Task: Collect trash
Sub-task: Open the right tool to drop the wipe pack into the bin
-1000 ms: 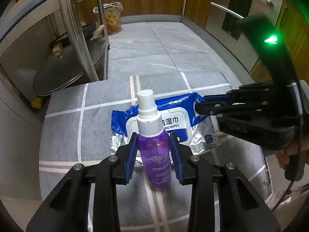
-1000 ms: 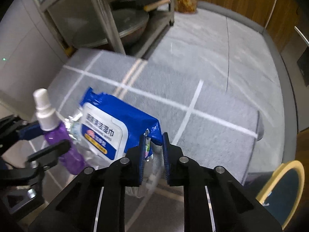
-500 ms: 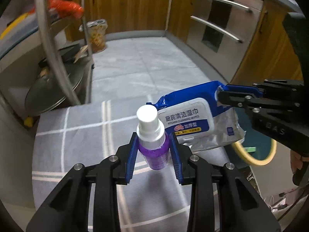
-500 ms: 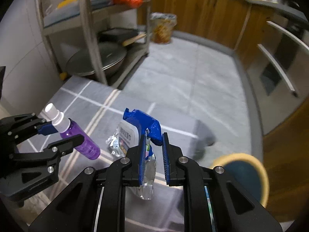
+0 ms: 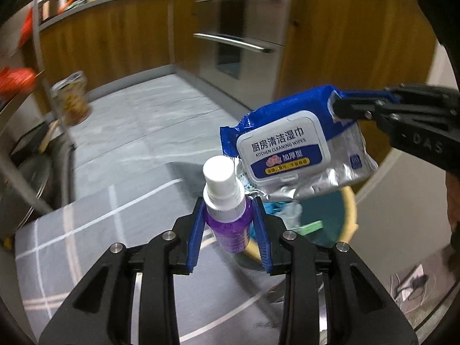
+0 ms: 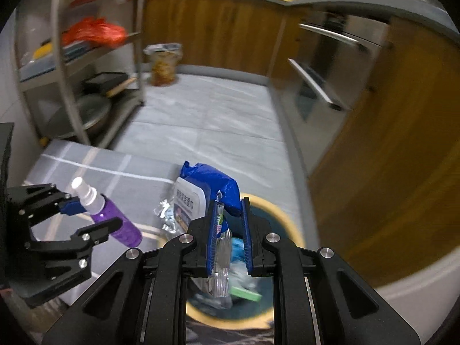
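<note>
Clamping a purple spray bottle point(image 5: 230, 224) just under its white cap, the left gripper point(image 5: 230, 230) holds it upright between its blue pads. The right gripper point(image 6: 228, 230) pinches the blue edge of a kitchen wipes pack point(image 6: 201, 198), which hangs forward and left of its tips. Only the right view looks straight down into the yellow-rimmed trash bin point(image 6: 287, 224) beneath the pack, showing a green scrap and what may be crumpled plastic; the left view shows the pack's white flip lid and printed label.
</note>
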